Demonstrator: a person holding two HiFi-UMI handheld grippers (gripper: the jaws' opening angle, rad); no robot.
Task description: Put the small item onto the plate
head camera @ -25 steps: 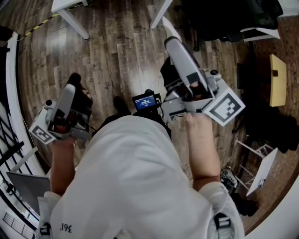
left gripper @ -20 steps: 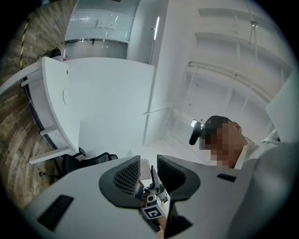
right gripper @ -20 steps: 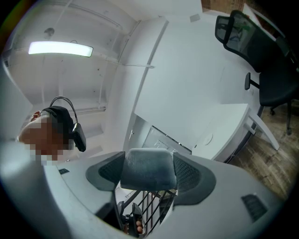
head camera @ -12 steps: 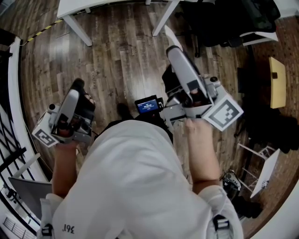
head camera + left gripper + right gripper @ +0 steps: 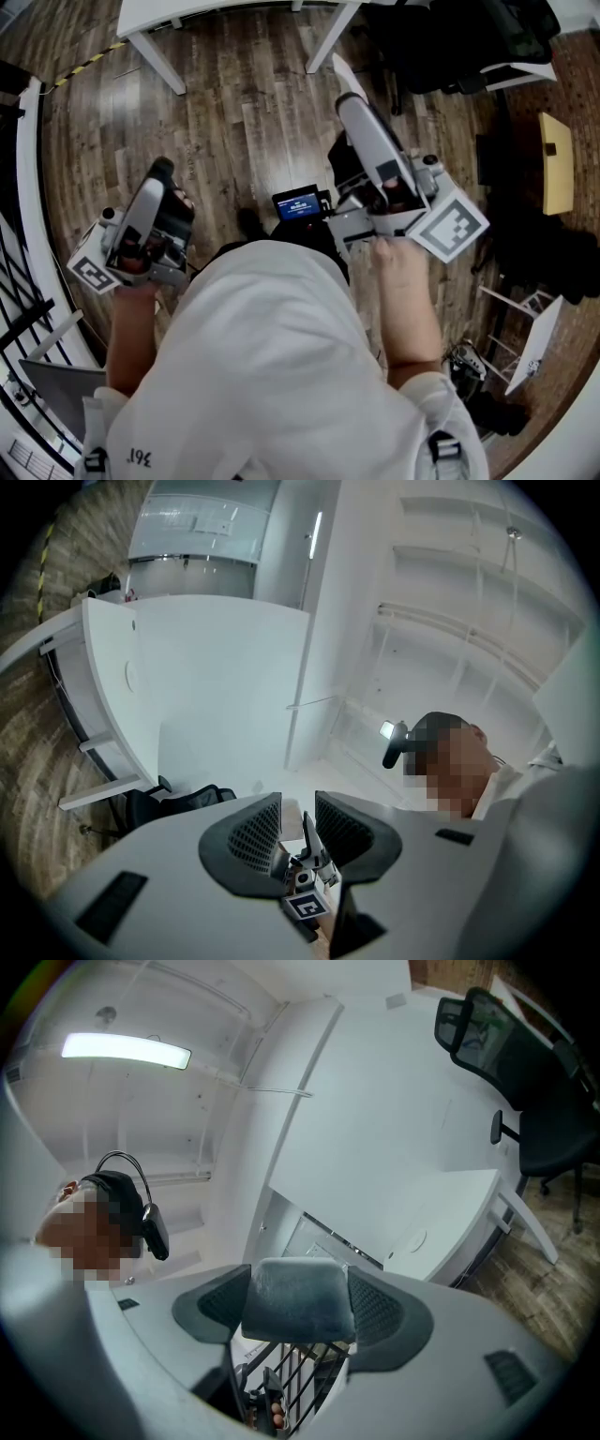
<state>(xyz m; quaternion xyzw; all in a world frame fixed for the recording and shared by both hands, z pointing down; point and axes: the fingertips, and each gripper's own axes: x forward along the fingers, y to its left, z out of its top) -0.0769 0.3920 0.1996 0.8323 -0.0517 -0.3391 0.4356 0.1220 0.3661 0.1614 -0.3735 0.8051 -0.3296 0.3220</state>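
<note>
while held out over the wood floor point(image 5: 234, 112), clamping the small item: a grey padded block point(image 5: 296, 1309) pinched square between both jaws of the right gripper point(image 5: 298, 1283), filling the gap side to side. left gripper point(image 5: 298, 819) released, jaws parted by a narrow slot, holding nothing, with only a marker cube point(image 5: 307, 907) showing through the slot. from the head view, one tool per hand: left hand point(image 5: 129, 286) low at the side, right hand point(image 5: 398, 261) further forward, its tool angled toward white table legs point(image 5: 323, 33). small lit screen point(image 5: 297, 203) between the two tools, close to the white shirt point(image 5: 272, 375). black office chair point(image 5: 525, 1072) beside a white table point(image 5: 403, 1147) in the right gripper view.
</note>
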